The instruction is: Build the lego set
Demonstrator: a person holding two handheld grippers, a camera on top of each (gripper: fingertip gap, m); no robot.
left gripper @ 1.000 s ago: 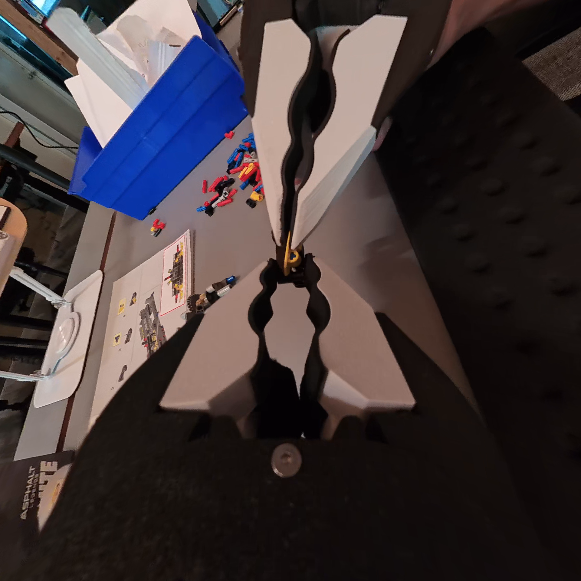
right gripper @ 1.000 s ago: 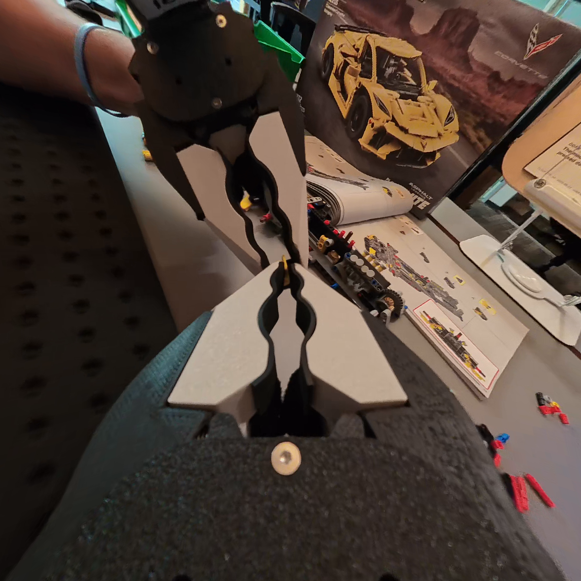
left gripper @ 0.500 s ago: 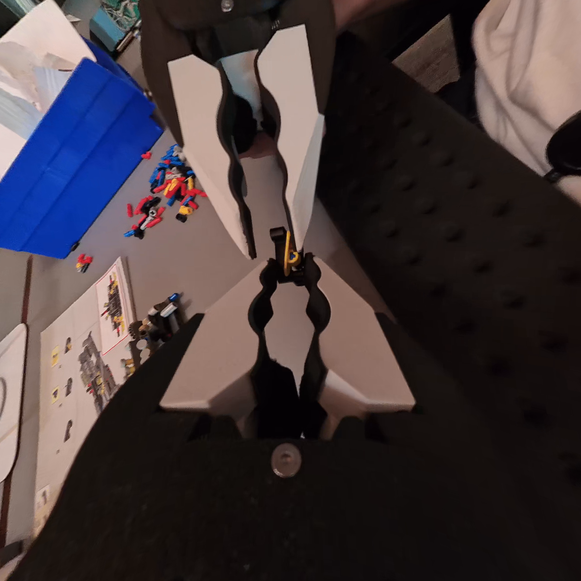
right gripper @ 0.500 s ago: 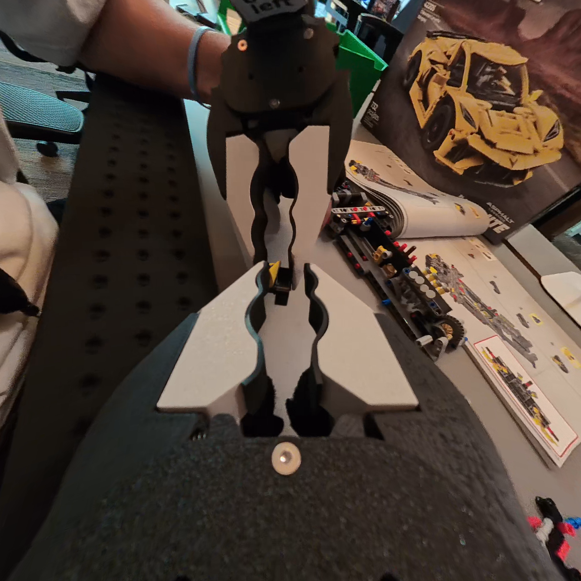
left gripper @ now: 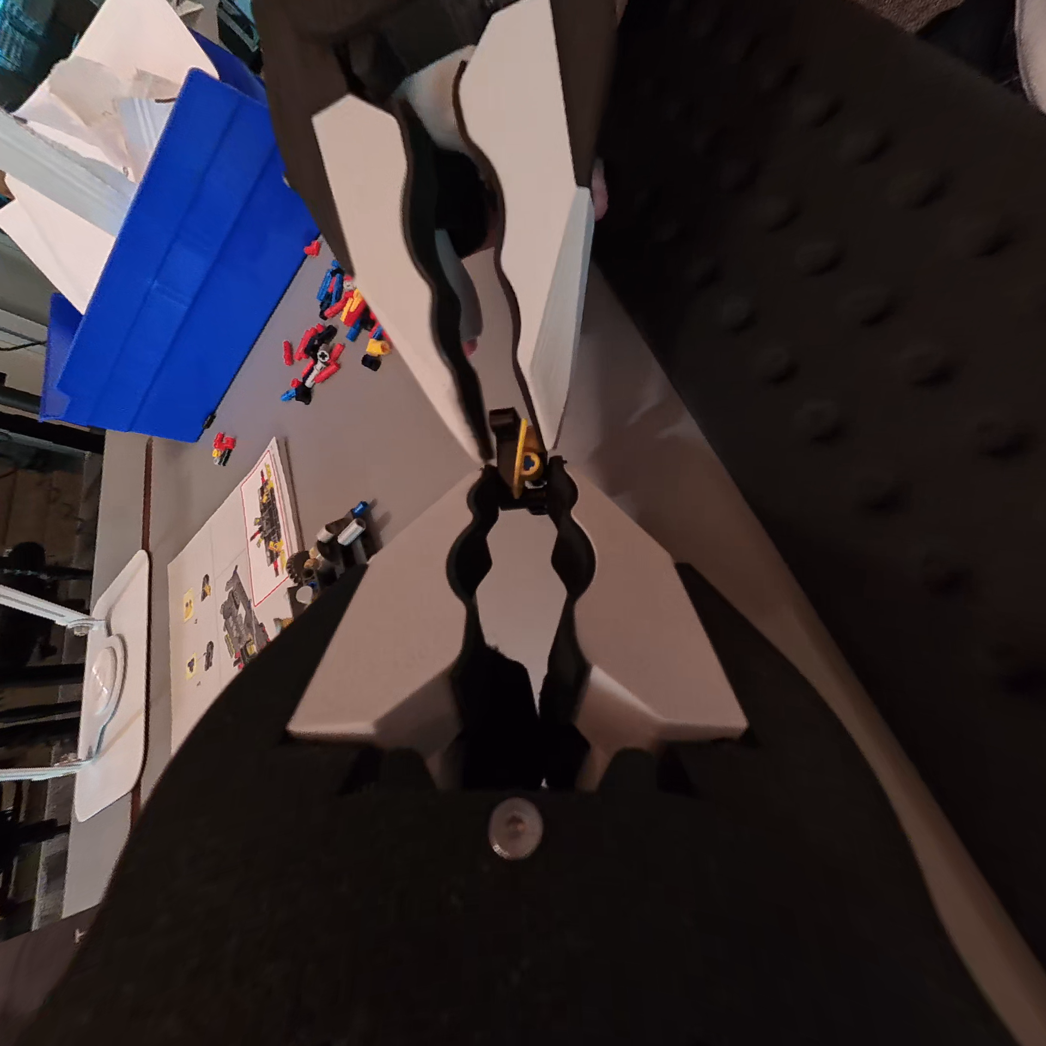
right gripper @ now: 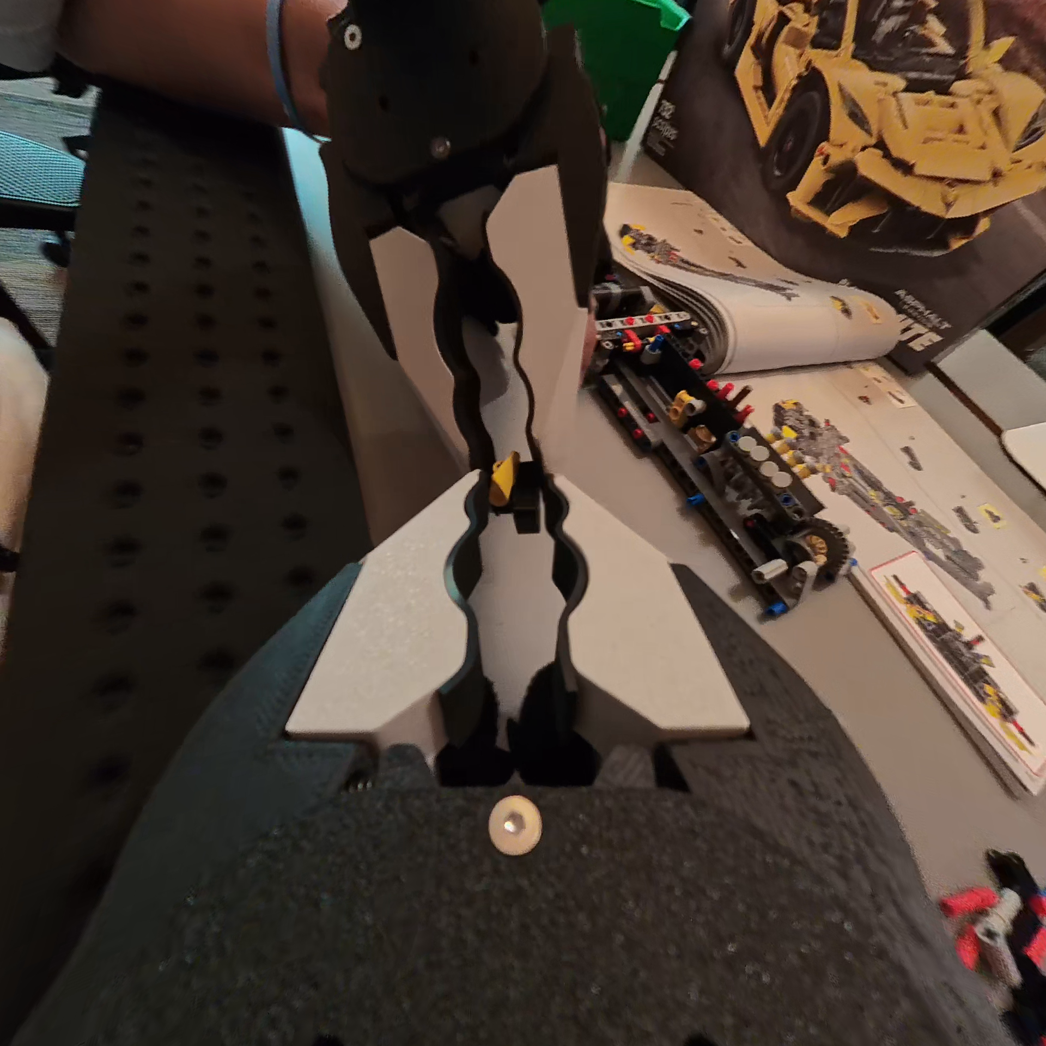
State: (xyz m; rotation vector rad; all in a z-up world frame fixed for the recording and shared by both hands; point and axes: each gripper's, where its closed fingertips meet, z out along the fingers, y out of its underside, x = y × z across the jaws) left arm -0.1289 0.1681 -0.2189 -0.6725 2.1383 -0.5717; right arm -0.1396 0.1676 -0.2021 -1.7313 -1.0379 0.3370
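A small yellow-and-black lego piece [left gripper: 523, 465] is held in the air between my two grippers, which meet tip to tip. My left gripper [left gripper: 522, 485] is shut on its lower end. My right gripper [right gripper: 515, 488] has closed around the same piece [right gripper: 512, 489] from the other side, with its pads against the yellow and black parts. In the left wrist view the right gripper [left gripper: 512, 444] comes down from above. In the right wrist view the left gripper [right gripper: 506, 459] comes down from above. The partly built chassis [right gripper: 724, 447] lies on the grey table, to the right.
A blue bin [left gripper: 170, 271] with white papers, a pile of loose pieces [left gripper: 334, 339] and the open instruction booklet [right gripper: 934, 622] are on the table. The set's box [right gripper: 877, 141] and a green bin [right gripper: 617, 68] stand behind. A black dimpled mat [right gripper: 170, 396] runs beside the table. My left and right fingertips are right by each other.
My right gripper opened half a second ago and has now closed in on the piece. My left gripper has kept hold of it. Both views have swung a little.
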